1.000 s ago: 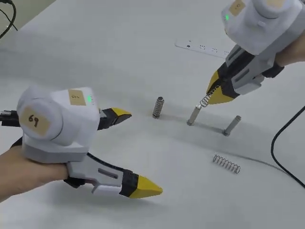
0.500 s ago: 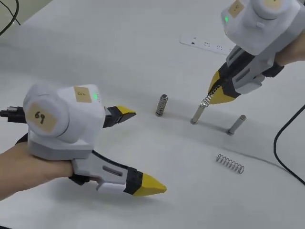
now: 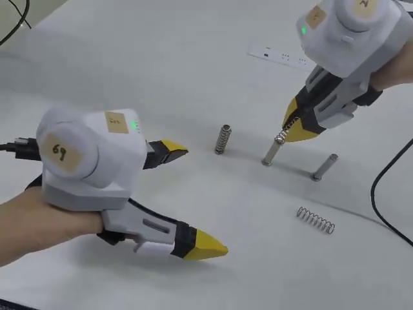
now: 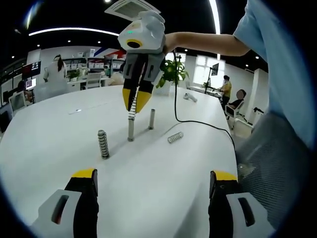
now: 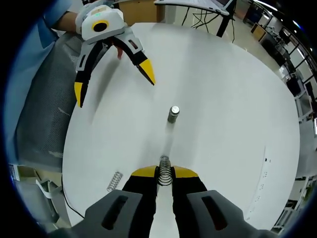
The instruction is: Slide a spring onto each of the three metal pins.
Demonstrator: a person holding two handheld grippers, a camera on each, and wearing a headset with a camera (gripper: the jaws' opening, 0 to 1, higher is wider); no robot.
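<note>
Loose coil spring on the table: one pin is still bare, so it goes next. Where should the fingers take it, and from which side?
Probably near one end, from above: the loose silver coil spring lies flat on the white table, so fingers can straddle its narrow width, leaving the far end free for the bare metal pin.

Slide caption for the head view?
Right claw holds a spring at the tip of the middle pin; left claw open.

The left gripper (image 3: 203, 199) is hovering, jaws spread, while the right gripper (image 3: 290, 132) is angling down, pinching a spring (image 5: 165, 177).
</note>
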